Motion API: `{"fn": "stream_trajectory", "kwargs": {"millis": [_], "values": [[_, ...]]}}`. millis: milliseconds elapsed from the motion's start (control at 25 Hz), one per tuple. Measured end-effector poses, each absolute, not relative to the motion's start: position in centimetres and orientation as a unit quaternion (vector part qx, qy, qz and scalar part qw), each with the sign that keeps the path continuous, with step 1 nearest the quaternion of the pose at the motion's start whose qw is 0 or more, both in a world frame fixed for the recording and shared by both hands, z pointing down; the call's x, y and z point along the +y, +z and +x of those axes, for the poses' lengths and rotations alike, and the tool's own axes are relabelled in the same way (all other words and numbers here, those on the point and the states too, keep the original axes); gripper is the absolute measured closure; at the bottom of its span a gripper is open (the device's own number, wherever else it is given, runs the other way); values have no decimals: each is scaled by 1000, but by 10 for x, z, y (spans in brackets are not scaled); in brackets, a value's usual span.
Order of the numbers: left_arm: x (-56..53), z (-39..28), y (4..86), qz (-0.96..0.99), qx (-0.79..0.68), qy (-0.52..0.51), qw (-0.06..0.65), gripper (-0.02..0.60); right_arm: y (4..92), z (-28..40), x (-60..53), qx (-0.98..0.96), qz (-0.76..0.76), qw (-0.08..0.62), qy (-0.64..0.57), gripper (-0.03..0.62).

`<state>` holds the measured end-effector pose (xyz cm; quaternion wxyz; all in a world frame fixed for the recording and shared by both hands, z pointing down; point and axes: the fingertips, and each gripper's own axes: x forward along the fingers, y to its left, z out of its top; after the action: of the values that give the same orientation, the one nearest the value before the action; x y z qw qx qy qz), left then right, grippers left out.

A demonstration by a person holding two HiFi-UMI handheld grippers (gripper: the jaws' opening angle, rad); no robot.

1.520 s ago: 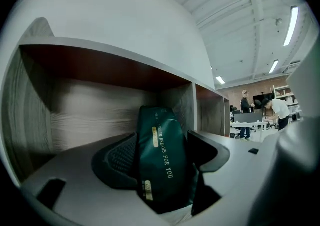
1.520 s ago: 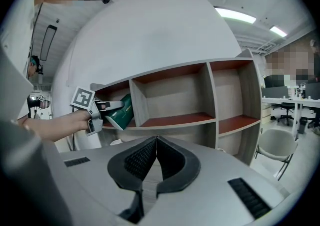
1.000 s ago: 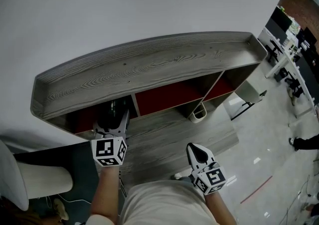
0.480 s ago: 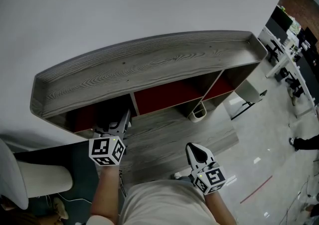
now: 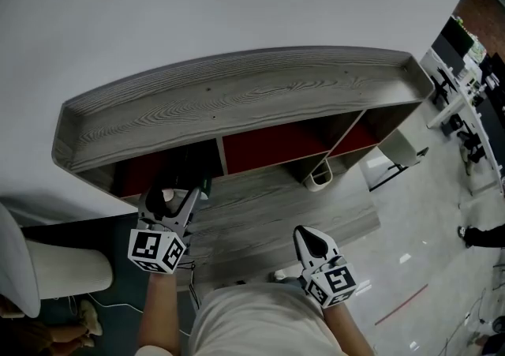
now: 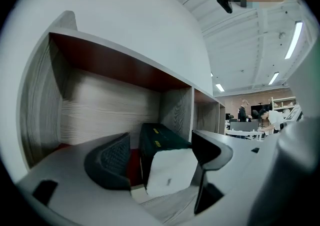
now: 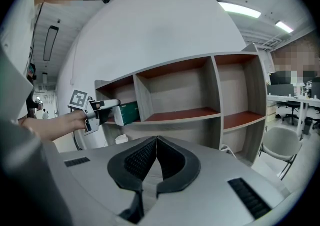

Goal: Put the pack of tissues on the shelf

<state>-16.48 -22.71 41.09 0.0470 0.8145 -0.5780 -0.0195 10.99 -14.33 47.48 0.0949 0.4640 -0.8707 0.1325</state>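
- Right gripper (image 5: 313,242), 5 o'clock in the head view: jaws pressed together, empty, idle.
- Left gripper (image 6: 161,142), 8 o'clock: jaws wide, flanking the pack, not clamping it.
- Pack (image 6: 167,170): dark green, white end, resting in the shelf's (image 5: 237,98) leftmost bay.
- Step: release, seemingly done.
- Next: draw the left gripper straight back without nudging the pack.

One shelf (image 5: 237,98), three upper compartments. One pack of tissues (image 6: 161,142). Two tools: left tool (image 5: 168,198), right tool (image 5: 312,241). Two marker cubes (image 5: 158,248). One white bin (image 5: 317,181). One chair (image 7: 280,152).
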Motion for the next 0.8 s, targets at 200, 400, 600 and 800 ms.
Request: {"fn": "stream_trajectory", "kwargs": {"millis": [200, 400, 600, 800], "values": [[-217, -171, 417, 814, -577, -34, 61, 196, 478, 114, -139, -869, 466, 97, 137, 565], [-217, -164, 423, 821, -561, -57, 85, 207, 478, 121, -136, -866, 470, 97, 139, 565], [-226, -144, 419, 829, -548, -68, 86, 262, 479, 128, -130, -862, 477, 99, 140, 565], [-241, -132, 421, 831, -545, -68, 87, 262, 480, 140, -127, -856, 488, 99, 142, 565]]}}
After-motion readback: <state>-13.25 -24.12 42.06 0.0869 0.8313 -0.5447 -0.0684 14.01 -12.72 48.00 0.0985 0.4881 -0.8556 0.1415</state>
